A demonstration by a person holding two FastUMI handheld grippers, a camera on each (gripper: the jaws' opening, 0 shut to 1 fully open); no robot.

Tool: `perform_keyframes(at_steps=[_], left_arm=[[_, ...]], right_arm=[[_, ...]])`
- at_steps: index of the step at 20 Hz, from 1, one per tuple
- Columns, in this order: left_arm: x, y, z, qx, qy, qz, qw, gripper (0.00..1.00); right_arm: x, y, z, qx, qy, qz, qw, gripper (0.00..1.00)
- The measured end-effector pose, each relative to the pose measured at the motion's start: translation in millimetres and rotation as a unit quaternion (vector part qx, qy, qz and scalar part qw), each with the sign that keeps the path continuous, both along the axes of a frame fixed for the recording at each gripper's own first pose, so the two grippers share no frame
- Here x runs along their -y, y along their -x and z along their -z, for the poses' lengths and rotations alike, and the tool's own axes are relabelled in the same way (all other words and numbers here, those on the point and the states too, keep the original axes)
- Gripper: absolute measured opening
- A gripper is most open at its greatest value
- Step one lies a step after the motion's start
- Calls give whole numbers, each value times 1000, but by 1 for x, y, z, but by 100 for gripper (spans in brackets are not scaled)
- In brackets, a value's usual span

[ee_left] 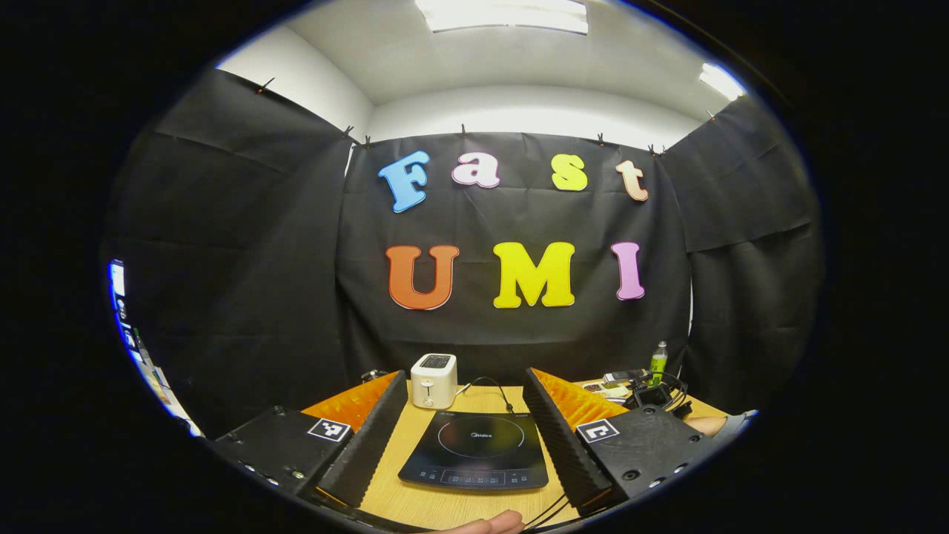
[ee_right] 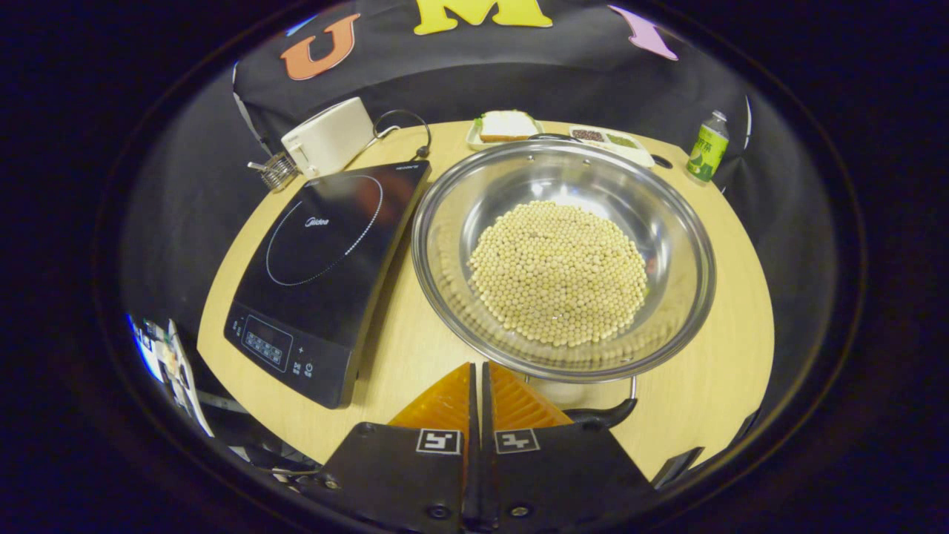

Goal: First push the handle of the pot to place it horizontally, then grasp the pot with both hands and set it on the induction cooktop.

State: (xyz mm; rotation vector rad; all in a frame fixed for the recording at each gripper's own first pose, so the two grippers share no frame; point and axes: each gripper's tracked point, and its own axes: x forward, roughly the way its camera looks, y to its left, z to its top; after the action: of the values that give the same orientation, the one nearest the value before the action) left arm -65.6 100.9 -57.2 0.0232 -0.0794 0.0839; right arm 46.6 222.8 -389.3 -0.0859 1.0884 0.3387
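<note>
Pot [ee_right: 563, 259] holds pale beans, handle [ee_right: 604, 414] seemingly horizontal; left jaws spread, right closed.

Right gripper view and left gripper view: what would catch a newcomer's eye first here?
The steel pot, heaped with pale round beans, sits mid-table in the right gripper view, just beyond the right gripper, whose orange fingers are shut together. Left of the pot lies the black induction cooktop, with nothing on it. In the left gripper view the left gripper is wide open, framing that cooktop and a white toaster behind it.
</note>
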Motion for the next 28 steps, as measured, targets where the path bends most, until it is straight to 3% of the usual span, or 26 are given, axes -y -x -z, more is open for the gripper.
perform_keyframes(at_steps=[9, 20, 24, 28], left_arm=[[16, 4, -3, 7, 3, 13, 1000, 95], [28, -5, 4, -2, 0, 1, 1000, 95], [24, -13, 4, -3, -10, -28, 1000, 94], [46, -22, 1, -4, -9, -18, 1000, 95]], right_arm=[[43, -2, 0, 12, 18, 13, 1000, 2], [103, -18, 6, 16, 16, 31, 999, 2], [123, -25, 7, 0, -5, 43, 999, 4], [155, -42, 7, 12, 2, 55, 998, 4]])
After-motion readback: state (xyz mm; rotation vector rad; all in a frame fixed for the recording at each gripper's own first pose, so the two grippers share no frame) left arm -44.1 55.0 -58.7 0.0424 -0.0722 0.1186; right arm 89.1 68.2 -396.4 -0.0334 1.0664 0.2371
